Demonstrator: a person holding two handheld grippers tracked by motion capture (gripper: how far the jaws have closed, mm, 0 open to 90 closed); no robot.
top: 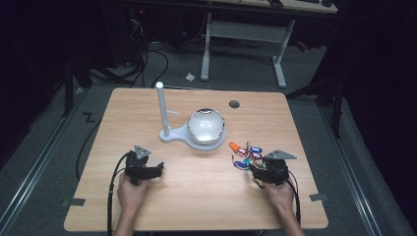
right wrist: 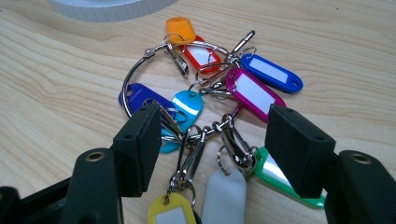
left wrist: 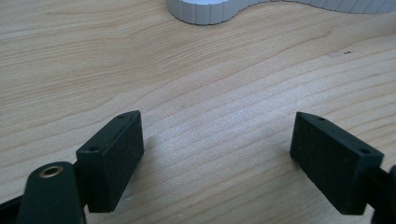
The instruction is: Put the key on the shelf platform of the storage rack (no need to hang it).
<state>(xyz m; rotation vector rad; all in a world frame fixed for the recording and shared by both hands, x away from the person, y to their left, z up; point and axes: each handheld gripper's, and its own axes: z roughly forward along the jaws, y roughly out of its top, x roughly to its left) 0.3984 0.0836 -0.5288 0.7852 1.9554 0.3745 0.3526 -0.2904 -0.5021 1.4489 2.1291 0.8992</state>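
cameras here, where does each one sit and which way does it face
High view: above the person's side, looking forward and down on the table; both hands, left gripper, right gripper.
Left gripper view: on the left gripper, facing bare wood and the white stand; open jaws.
Right gripper view: on the right gripper, over the key tag bunch; open jaws.
Shared: stand, tabletop.

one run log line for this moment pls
right gripper: open, jaws astride key tag bunch | left gripper: open over bare table | bunch: flat on table, not lifted

A light wooden table (top: 196,196) carries a white stand (top: 169,133) and a key-tag bunch (top: 246,155)
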